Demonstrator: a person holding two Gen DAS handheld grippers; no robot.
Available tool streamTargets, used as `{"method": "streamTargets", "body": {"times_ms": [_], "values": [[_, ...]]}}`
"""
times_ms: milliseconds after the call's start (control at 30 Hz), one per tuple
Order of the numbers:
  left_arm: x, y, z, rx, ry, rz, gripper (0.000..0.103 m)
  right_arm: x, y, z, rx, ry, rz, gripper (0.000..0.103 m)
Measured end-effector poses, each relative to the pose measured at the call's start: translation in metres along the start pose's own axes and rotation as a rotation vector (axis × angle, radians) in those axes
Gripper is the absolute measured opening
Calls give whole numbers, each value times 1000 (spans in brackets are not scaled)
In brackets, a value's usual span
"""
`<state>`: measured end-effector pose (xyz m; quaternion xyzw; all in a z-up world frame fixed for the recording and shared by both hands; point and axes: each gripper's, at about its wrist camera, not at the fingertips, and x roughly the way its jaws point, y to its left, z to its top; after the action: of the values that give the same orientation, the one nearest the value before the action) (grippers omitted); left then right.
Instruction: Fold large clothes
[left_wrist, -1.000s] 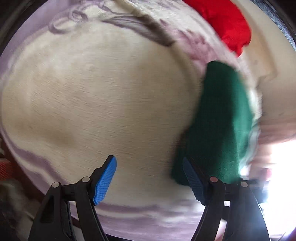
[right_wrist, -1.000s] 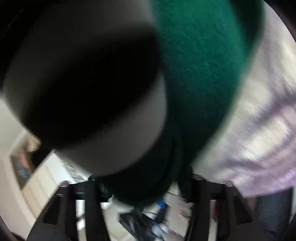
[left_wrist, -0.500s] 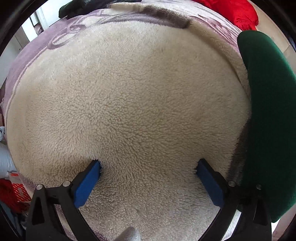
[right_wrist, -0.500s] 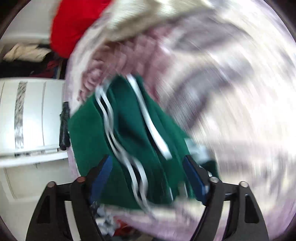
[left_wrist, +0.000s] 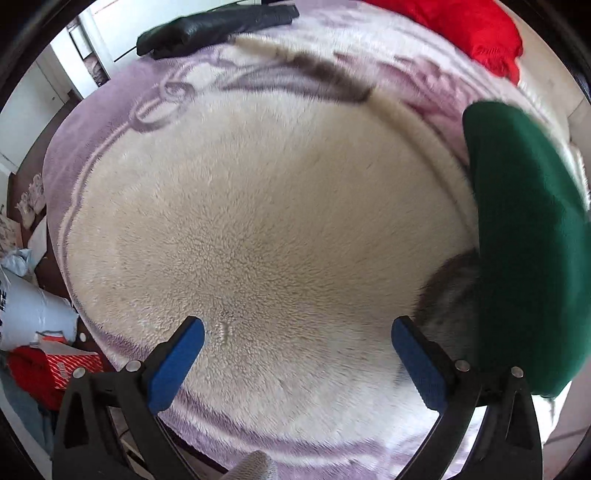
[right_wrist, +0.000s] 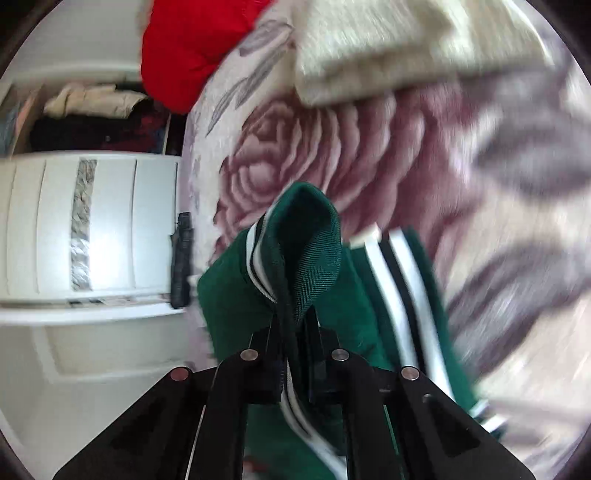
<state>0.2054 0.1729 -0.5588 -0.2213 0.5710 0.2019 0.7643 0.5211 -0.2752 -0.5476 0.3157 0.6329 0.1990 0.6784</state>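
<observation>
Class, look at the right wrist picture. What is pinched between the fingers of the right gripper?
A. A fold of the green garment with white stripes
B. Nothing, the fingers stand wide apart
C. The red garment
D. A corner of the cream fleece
A: the right gripper has its fingers closed tight on a raised fold of the green garment, beside its white striped trim.

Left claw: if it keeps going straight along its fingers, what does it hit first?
Most likely the cream fleece spread directly ahead of the open left claw; nothing shows between them, though depth is hard to judge.
</observation>
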Motion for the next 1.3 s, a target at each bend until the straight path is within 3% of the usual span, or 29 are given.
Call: {"method": "streamTargets", "body": {"times_ms": [67,133,200,333,400,467,533,567,633,667,700,833,933,1000,1100,1200,1300], "values": [[-6,-8,-5,14,-19,-6,103,27,-15,9,12,66,-114,10],[-14,-16,-14,28,-33,-10,103,51,-23,9,4,184,-162,23],[-22,-22,-9,27,-44,-25,103,46,-24,0,18,234,-141,57],[-26,-36,-20,20,-49,-66,103,9,-31,-42,-3,242,-103,69],[-29,-42,-22,21,-51,-74,103,-1,-40,-71,-6,246,-113,69],[-29,-51,-25,34,-49,-69,103,3,-48,-97,-6,277,-92,71],[-27,-58,-27,43,-43,-63,103,28,-52,-114,-14,317,-125,78],[-28,-61,-27,47,-42,-59,103,35,-57,-120,-16,315,-128,76],[-32,-66,-25,59,-49,-61,103,40,-63,-127,13,276,-135,44],[-36,-70,-23,65,-56,-65,103,34,-61,-127,15,248,-141,20],[-38,-72,-22,69,-58,-69,103,24,-61,-128,31,220,-123,13],[-50,-96,-13,90,-69,-110,103,-56,-38,-134,33,55,-89,11],[-43,-122,-11,137,-60,-136,103,-83,-42,-136,66,20,-86,11],[-19,-140,-12,193,-13,-103,103,-87,-48,-139,67,19,-117,10],[5,-142,-13,210,41,-119,103,-71,-63,-134,103,20,-185,9],[23,-137,-12,229,73,-118,103,-24,-91,-134,125,67,-274,4],[25,-134,-13,243,65,-119,103,10,-104,-138,112,109,-295,4]]}}
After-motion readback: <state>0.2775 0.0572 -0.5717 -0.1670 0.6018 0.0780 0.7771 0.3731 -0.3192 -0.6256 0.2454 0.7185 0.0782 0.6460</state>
